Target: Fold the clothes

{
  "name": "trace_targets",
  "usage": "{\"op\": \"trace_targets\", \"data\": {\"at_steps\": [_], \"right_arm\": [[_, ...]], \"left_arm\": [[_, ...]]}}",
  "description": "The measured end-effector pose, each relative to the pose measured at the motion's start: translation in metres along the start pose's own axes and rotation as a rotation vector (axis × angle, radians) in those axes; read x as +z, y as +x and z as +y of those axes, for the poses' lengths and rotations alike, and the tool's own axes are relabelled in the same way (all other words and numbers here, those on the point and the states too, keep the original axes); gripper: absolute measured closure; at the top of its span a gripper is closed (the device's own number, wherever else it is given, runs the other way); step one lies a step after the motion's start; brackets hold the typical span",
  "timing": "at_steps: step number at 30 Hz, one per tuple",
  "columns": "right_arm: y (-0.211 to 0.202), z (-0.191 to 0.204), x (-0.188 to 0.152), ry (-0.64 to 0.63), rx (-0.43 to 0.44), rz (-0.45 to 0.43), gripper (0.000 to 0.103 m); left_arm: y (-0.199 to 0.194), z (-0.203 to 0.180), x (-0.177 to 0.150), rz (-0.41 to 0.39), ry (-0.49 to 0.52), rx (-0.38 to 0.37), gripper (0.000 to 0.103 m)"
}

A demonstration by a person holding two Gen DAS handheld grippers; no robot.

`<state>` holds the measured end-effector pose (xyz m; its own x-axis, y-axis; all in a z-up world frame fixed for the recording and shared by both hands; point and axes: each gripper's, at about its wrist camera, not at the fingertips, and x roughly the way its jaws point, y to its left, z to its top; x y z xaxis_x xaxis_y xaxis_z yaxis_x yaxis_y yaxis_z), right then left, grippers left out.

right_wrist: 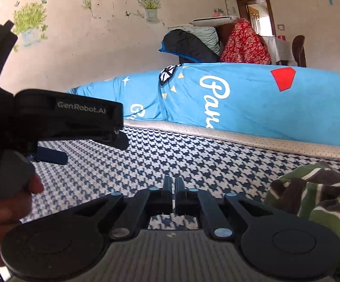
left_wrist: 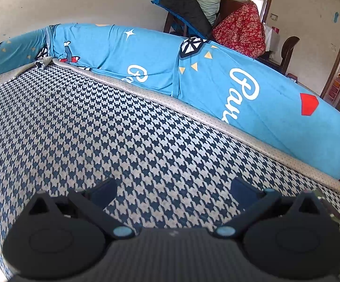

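Green and white stripes mark the crumpled shirt (right_wrist: 315, 202), which lies on the blue-checked mattress (right_wrist: 193, 162) just right of the right gripper (right_wrist: 172, 185). That gripper's fingers are pressed together, holding nothing. The left gripper (left_wrist: 173, 188) hangs over bare mattress with its fingers spread apart. A blue cushion (left_wrist: 217, 80) runs along behind.

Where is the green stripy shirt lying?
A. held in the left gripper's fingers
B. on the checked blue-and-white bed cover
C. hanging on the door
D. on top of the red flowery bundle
B: in the right wrist view the crumpled green striped shirt lies on the checked bed cover, beside the right gripper.
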<state>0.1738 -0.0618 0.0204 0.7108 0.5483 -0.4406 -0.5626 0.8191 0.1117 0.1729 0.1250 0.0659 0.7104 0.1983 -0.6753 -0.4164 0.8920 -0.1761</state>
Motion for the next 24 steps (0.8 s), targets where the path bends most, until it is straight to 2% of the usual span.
{"op": "trace_targets", "data": {"at_steps": [3, 5, 7, 12, 14, 16, 18, 20, 22, 24], "right_arm": [[-0.009, -0.013, 0.003, -0.036, -0.126, -0.007, 0.089], [-0.018, -0.027, 0.007, -0.068, -0.197, -0.017, 0.06], [-0.027, -0.045, 0.01, -0.07, -0.24, -0.013, 0.042], [-0.045, -0.08, 0.005, -0.058, -0.306, 0.051, 0.027], [-0.044, -0.086, -0.002, -0.084, -0.332, 0.072, 0.019], [-0.037, -0.089, -0.009, -0.115, -0.354, 0.09, 0.016], [-0.026, -0.088, -0.017, -0.155, -0.386, 0.107, 0.02], [-0.012, -0.088, -0.021, -0.14, -0.363, 0.15, 0.067], [-0.004, -0.087, -0.023, -0.103, -0.376, 0.162, 0.086], [0.001, -0.086, -0.023, -0.068, -0.378, 0.156, 0.088]], "left_arm": [[0.0, -0.006, -0.003, 0.01, 0.008, -0.018, 0.0], [-0.001, -0.01, -0.006, 0.011, 0.02, -0.024, 0.0], [0.0, -0.016, -0.009, 0.017, 0.034, -0.031, 0.0], [-0.002, -0.029, -0.017, 0.029, 0.051, -0.068, 0.0], [-0.001, -0.035, -0.019, 0.033, 0.057, -0.079, 0.0], [0.0, -0.041, -0.02, 0.04, 0.061, -0.089, 0.0], [0.001, -0.046, -0.022, 0.048, 0.065, -0.099, 0.0], [0.001, -0.05, -0.024, 0.048, 0.079, -0.1, 0.0], [0.0, -0.051, -0.025, 0.043, 0.09, -0.098, 0.0], [-0.001, -0.051, -0.025, 0.031, 0.096, -0.091, 0.0]]}}
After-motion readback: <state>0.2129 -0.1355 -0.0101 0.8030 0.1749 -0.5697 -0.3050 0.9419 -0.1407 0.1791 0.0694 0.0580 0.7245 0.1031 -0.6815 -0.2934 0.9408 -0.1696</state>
